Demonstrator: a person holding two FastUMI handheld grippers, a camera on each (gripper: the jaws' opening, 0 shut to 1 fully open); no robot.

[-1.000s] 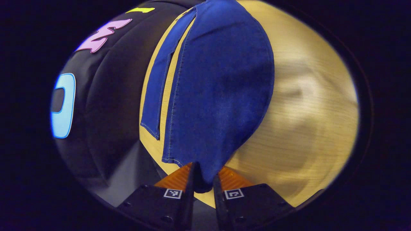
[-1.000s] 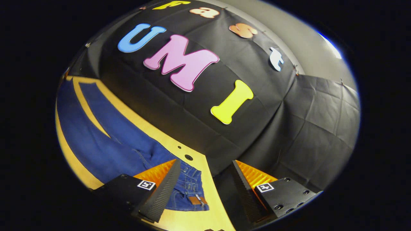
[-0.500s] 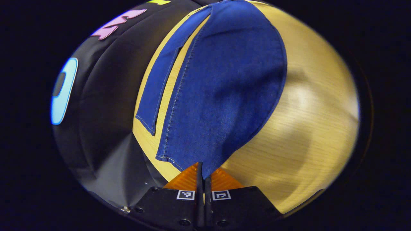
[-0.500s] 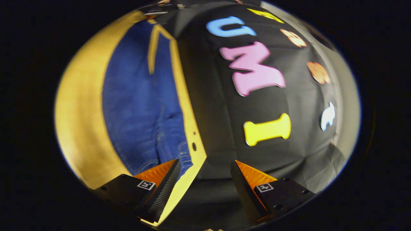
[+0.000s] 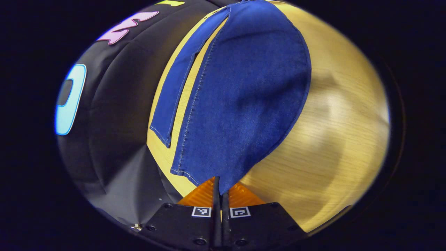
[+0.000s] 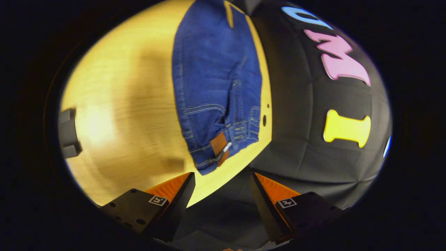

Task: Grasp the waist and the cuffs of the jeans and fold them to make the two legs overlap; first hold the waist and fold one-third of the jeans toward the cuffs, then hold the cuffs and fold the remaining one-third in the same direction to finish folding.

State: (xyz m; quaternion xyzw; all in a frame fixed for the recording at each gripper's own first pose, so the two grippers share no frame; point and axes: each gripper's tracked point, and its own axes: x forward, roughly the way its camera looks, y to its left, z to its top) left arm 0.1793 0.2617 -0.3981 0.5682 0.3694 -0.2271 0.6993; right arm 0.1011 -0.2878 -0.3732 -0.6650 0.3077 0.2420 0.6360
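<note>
Pinching a corner of the blue jeans [image 5: 244, 97], the left gripper [image 5: 221, 190] has its two fingers pressed together at the bottom centre of the left gripper view, with the cloth caught between them. It is the cuff end of one leg [image 5: 251, 104]. This leg rises from the fingers and spreads wide over the middle of the frame. The other leg [image 5: 174, 94] lies flat to its left, as a narrow strip with its hem in the centre left. A thin band of the wooden table [image 5: 334, 139] is visible between both legs, and more table fills the right part of the frame.

In the right gripper view, the right gripper [image 6: 223, 195] is released: its fingers stand well apart at the bottom of the frame and nothing is between them. The waist [image 6: 223, 146] of the jeans, with a brown patch [image 6: 219, 143] on it, lies flat on the table [image 6: 115, 125] just above the left finger, in the centre of the frame, near the table edge. The jeans run from there to the top of the frame. A dark object [image 6: 69, 132] is at the left edge; I cannot tell what it is.
</note>
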